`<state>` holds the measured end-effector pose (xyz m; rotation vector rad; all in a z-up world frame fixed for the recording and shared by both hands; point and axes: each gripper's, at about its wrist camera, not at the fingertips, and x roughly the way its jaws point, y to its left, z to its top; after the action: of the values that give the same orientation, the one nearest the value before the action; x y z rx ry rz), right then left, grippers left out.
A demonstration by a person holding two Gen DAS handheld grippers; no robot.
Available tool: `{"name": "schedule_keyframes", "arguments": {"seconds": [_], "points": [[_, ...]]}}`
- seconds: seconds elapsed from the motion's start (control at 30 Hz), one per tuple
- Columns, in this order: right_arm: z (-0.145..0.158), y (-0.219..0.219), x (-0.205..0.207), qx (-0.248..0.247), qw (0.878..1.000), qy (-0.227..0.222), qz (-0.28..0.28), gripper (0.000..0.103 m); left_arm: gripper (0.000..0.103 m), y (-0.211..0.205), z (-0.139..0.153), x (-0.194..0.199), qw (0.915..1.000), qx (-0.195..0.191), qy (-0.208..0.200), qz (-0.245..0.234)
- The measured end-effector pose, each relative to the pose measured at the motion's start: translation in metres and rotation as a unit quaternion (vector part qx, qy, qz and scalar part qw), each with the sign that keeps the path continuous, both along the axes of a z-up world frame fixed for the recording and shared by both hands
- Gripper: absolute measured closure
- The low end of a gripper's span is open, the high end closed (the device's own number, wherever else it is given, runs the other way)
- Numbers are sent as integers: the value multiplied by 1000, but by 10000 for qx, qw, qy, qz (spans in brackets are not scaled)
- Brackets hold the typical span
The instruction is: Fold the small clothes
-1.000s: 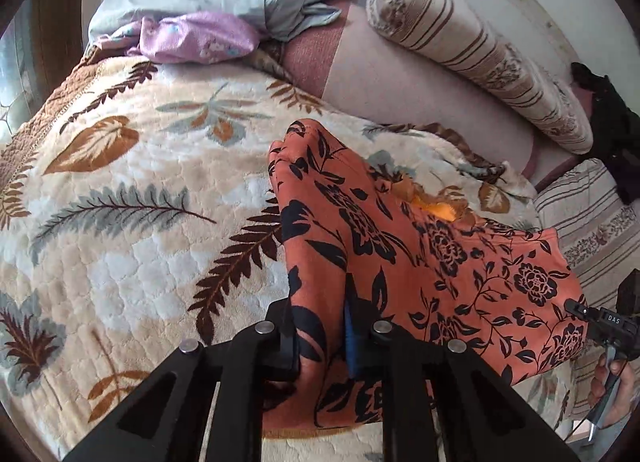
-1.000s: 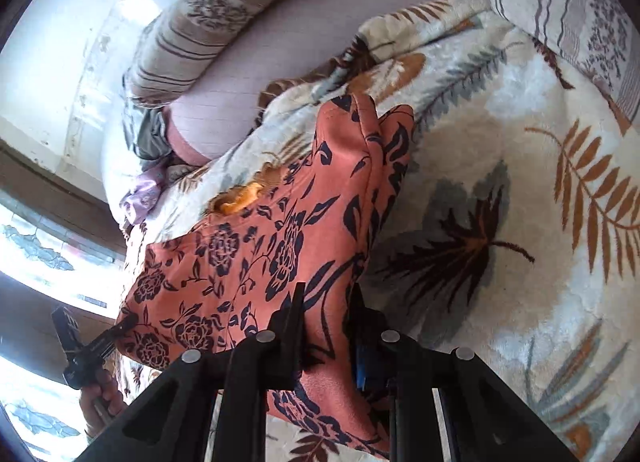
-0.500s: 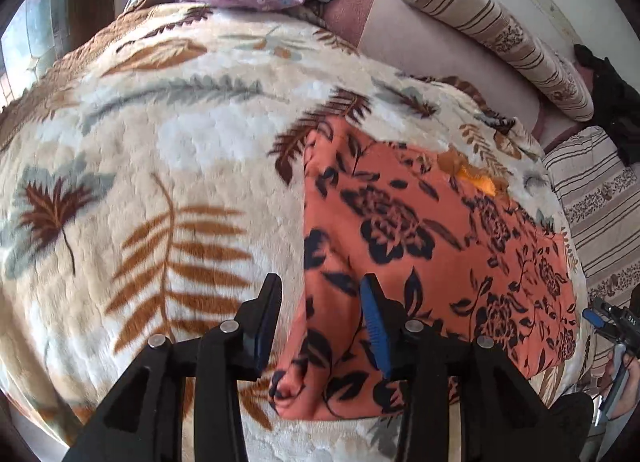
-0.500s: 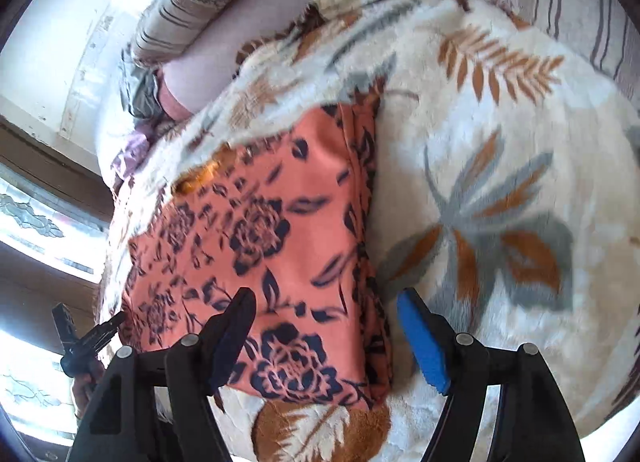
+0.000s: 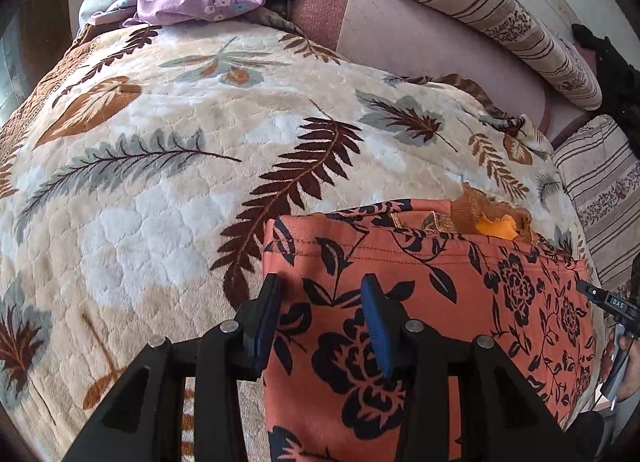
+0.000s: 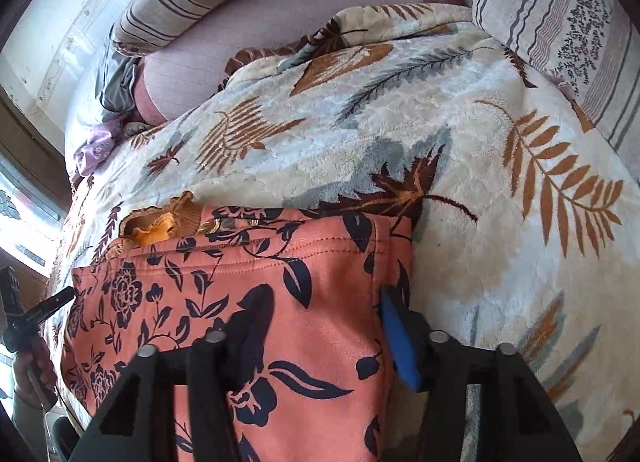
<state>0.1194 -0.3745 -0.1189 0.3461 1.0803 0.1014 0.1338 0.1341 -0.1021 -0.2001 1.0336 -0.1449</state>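
We see the orange floral garment flat on the leaf-print blanket, lower centre. The left gripper and right gripper hover with fingers spread, gripping nothing.

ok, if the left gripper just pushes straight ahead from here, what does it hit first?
Probably the orange floral garment: the open left gripper sits over its left edge, so it would slide along the cloth toward the stitched hem, then onto the leaf-print blanket. Height above the fabric is unclear.
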Motion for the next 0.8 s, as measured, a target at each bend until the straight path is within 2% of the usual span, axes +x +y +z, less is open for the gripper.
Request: {"name": "schedule_keyframes", "arguments": {"seconds": [0.03,0.07,0.1,0.13,0.2,0.33,0.4,0.43,0.5,0.57,0.6,0.63,0.67,0.73,0.77,0.8], "points": [[-3,0,2,-13,10000,82,19,66,61,0,-2,2,10000,-20,9,8],[-6,1,3,-57,9999,128,60,68,68,0,-4,4,10000,-40,9,-3],[-6,2,3,-123,9998,132,100,73,80,0,-5,6,10000,4,13,-16],[-5,3,4,-172,9997,145,139,78,100,-1,-6,8,9999,129,74,-9],[1,6,4,-351,9991,109,197,90,101,-1,-1,8,9999,106,-39,13],[30,12,1,-861,9956,-320,181,95,101,-2,26,2,9983,101,-582,2],[39,9,2,-1112,9925,-500,53,95,101,-3,22,8,9983,141,-569,45],[36,6,5,-1193,9916,-492,-46,95,100,-5,11,16,9989,256,-394,52],[14,-5,15,-1044,9939,-207,-289,93,98,-6,-15,27,9990,421,15,115],[-12,-19,21,-460,9976,241,-468,93,98,-5,-16,26,9993,343,-49,108],[-12,-24,17,-239,9975,186,-634,91,95,-4,-10,24,9995,296,-55,104],[-8,-28,11,-130,9968,97,-777,88,85,-1,-2,21,9996,237,-103,114],[-2,-30,6,-121,9961,49,-877,79,66,1,7,16,9994,231,-213,158],[17,-29,-5,18,9955,-165,-928,56,47,4,28,-1,9980,313,-493,260],[29,-26,-14,159,9953,-311,-903,32,45,4,39,-13,9971,293,-659,239],[41,-23,-23,332,9948,-474,-840,24,45,4,47,-26,9962,277,-801,209]]}}
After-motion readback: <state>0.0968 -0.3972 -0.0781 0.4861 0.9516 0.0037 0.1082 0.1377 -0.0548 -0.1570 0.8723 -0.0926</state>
